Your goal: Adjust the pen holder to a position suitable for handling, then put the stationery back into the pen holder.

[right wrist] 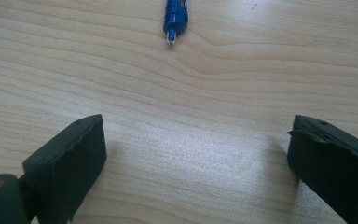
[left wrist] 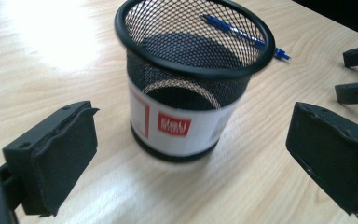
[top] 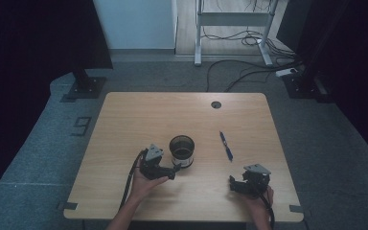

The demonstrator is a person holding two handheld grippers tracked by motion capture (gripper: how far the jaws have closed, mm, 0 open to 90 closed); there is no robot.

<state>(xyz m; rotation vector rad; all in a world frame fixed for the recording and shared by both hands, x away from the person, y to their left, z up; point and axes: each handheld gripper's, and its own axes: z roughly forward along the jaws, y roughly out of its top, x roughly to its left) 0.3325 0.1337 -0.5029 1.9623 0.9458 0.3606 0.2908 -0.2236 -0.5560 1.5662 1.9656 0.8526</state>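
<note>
Nearby, blue pen (top: 226, 146) lies beside mesh cup (top: 181, 151).

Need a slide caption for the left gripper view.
Left gripper open before an upright black mesh pen cup, blue pen lying on the table behind it.

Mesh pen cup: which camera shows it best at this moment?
The left gripper view: the mesh pen cup stands close and upright, its white label readable as a band. The high view shows it small; the right gripper view faces bare table and the pen.
</note>
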